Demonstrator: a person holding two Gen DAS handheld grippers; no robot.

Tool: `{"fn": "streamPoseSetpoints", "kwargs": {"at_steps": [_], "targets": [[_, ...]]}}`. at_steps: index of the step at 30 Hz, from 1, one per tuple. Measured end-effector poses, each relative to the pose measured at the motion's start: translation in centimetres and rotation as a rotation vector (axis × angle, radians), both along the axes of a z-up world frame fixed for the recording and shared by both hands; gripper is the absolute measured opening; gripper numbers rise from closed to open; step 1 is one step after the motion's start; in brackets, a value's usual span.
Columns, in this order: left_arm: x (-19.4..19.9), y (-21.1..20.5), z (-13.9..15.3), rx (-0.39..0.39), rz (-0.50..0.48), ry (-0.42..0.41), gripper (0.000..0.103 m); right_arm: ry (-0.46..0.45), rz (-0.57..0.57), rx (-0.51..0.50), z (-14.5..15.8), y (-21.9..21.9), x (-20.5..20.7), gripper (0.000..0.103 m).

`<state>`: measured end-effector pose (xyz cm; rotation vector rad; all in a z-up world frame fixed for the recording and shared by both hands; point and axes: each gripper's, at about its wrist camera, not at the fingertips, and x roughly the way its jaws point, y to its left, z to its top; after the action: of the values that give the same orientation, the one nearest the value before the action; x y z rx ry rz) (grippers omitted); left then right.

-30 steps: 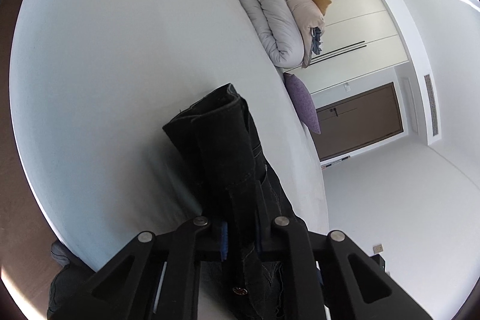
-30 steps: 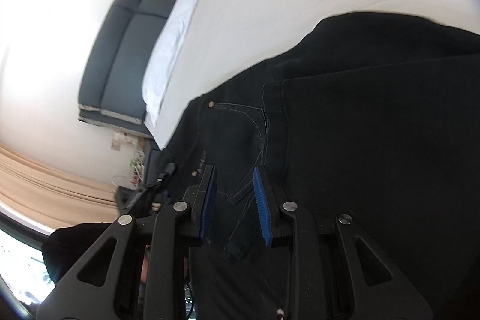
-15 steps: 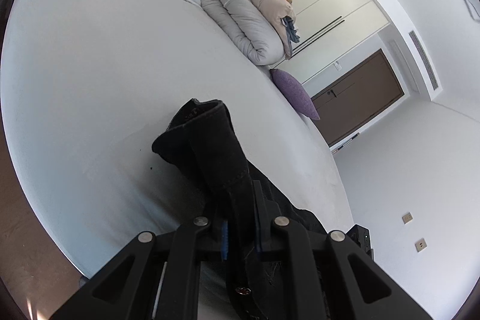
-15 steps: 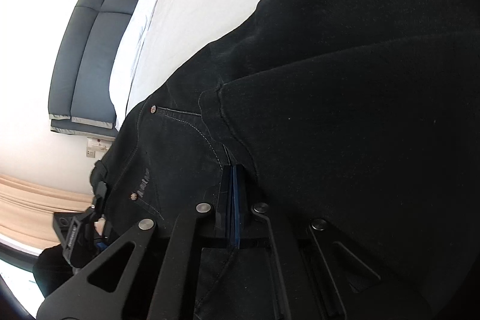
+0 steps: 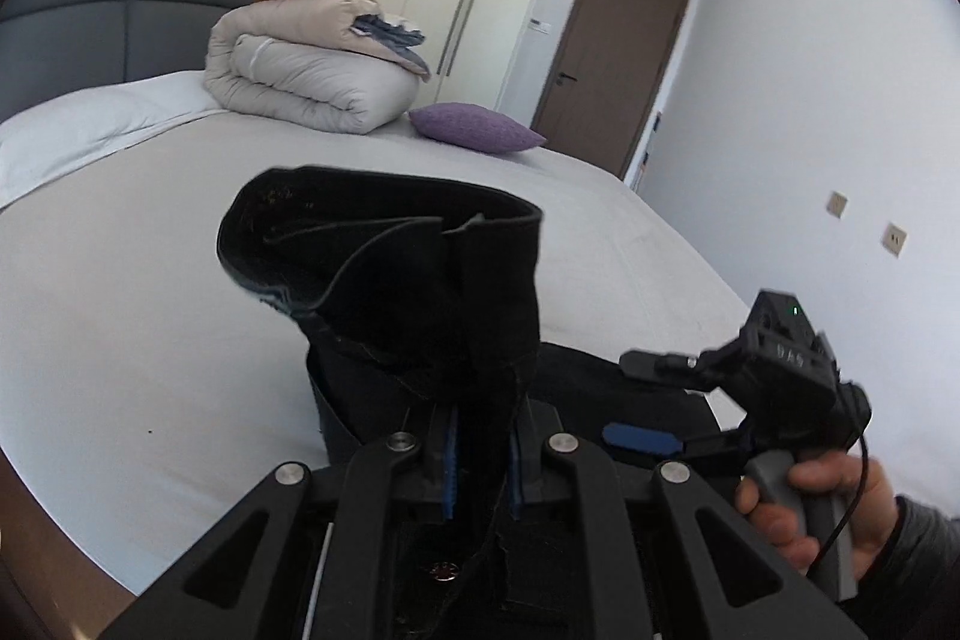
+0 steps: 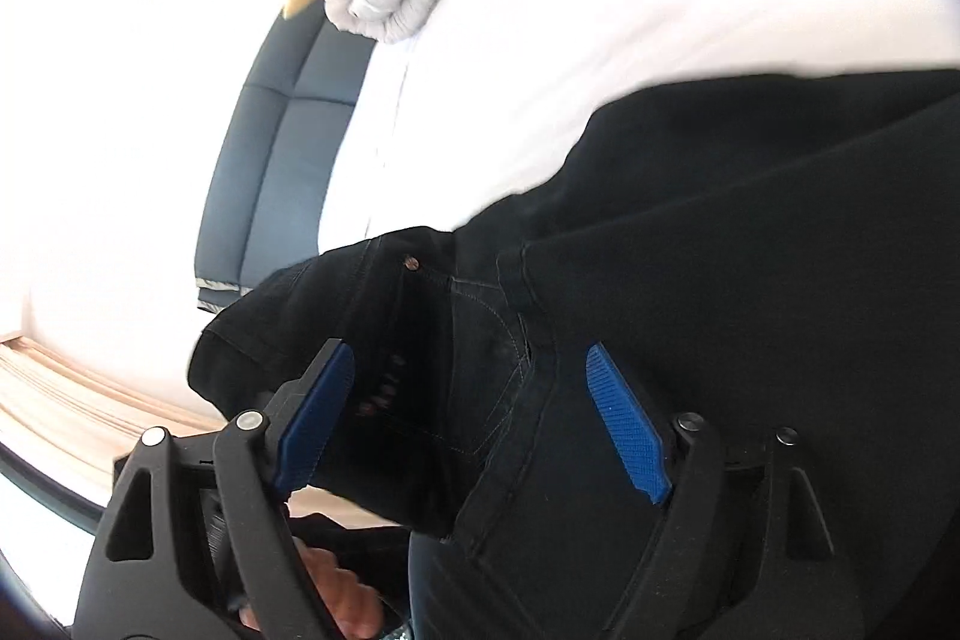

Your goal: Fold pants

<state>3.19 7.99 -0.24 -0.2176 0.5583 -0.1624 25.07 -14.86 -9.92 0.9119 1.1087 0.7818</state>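
- Half a second ago the right gripper (image 6: 471,424) was pinched shut on the pants (image 6: 750,292) near the front pocket; now its jaws stand wide apart and hold nothing, the blue pads (image 6: 627,433) on either side of the pocket seam
- The left gripper (image 5: 480,454) has swung up from looking down along the bed (image 5: 150,310) to looking level across it, and it remains closed on a thick bunch of the black cloth
- That lifted bunch stands up above the left jaws as a curled, hem-like edge, while the rest of the pants lies across the near part of the bed
- In the left view the right gripper (image 5: 645,439) sits just beside the cloth, held by the right hand (image 5: 810,508)
- Judged from this, one grasp has been let go so the right side can take a new hold; the fold looks only partly made, with the fabric bunched, not flat
- The pants are heavy black denim: stiff enough to hold a standing curl, with pale stitching, a copper rivet (image 6: 411,263) and a curved pocket line
- The bed is a smooth, pale sheet, soft and nearly uncreased
- A rolled duvet (image 5: 312,70) looks puffy and quilted; a purple cushion (image 5: 474,135) beside it has a knitted texture; the headboard (image 5: 90,10) is grey and padded in panels
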Motion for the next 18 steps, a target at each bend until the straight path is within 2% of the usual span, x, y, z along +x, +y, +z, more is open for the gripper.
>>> {"fn": "streamPoseSetpoints", "kwargs": {"at_steps": [3, 7, 9, 15, 18], "targets": [[-0.3, -4.2, -1.0, 0.112, -0.077, 0.012, 0.012, 0.024, 0.020, 0.078, 0.4, -2.4, -0.3, 0.080], [-0.7, -9.2, -3.0, 0.276, -0.177, 0.034, 0.012, 0.020, 0.019, 0.115, 1.1, -4.7, -0.7, 0.080], [-1.3, -11.2, -4.2, 0.333, -0.220, 0.045, 0.012, 0.023, 0.019, 0.130, 1.1, -5.5, -1.0, 0.080], [-3.9, -16.6, -7.3, 0.528, -0.366, 0.038, 0.012, 0.073, -0.001, 0.068, -0.7, -8.3, -2.0, 0.081], [-4.8, -17.6, -8.1, 0.597, -0.386, 0.021, 0.012, 0.080, -0.012, 0.007, -1.3, -8.1, -1.8, 0.081]]}}
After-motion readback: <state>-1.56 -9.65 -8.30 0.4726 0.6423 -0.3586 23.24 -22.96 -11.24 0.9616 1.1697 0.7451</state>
